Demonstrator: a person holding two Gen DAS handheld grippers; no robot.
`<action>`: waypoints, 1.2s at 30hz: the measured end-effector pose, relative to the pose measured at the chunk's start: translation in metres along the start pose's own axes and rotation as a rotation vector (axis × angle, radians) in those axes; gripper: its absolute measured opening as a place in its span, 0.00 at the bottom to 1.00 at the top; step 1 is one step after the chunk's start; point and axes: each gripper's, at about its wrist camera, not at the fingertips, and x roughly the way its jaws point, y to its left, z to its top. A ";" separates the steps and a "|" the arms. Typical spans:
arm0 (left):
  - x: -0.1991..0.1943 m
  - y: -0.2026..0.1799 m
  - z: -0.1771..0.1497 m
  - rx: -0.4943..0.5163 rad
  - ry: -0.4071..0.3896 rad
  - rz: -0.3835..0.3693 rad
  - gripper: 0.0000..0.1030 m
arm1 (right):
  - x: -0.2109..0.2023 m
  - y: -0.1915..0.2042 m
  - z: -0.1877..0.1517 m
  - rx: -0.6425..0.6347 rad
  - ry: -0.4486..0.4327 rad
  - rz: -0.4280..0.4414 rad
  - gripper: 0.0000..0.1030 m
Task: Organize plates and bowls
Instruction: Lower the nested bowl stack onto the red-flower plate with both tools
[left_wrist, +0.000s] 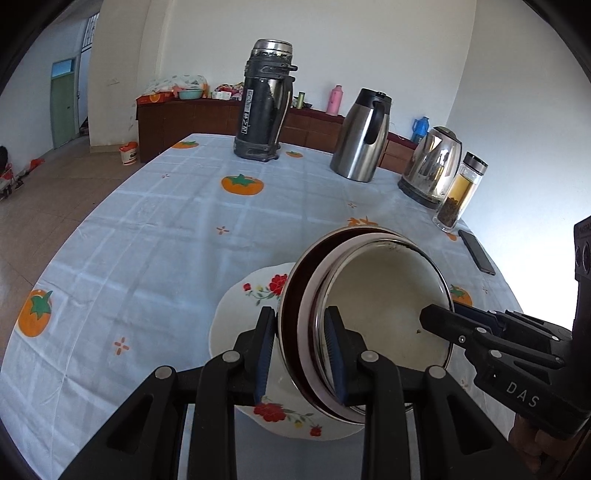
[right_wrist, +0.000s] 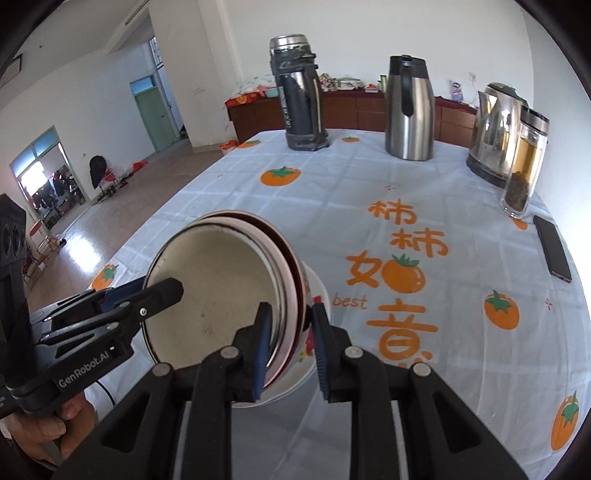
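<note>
- Both tools grip one stack of bowls by opposite rims: my left tool is clamped narrow on one side, my right tool pinched on the other.
- Held tilted, the stack hangs just above the flowered plate, which lies on the desk.
- Beyond the plate stand a black flask, a steel jug and a kettle.

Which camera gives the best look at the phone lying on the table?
The right wrist view: the phone lies there whole and large at the right, beside the glass bottle. The left wrist view shows the phone smaller and more squeezed near the right rim.
</note>
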 end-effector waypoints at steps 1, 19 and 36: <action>-0.001 0.001 0.000 -0.002 -0.001 0.003 0.29 | 0.000 0.002 0.000 -0.002 0.000 0.001 0.21; -0.002 0.008 -0.005 -0.012 0.009 0.024 0.29 | 0.007 0.010 0.001 -0.005 0.004 0.013 0.21; 0.021 0.022 -0.002 -0.050 0.106 -0.016 0.29 | 0.031 0.002 0.007 -0.015 0.099 0.036 0.21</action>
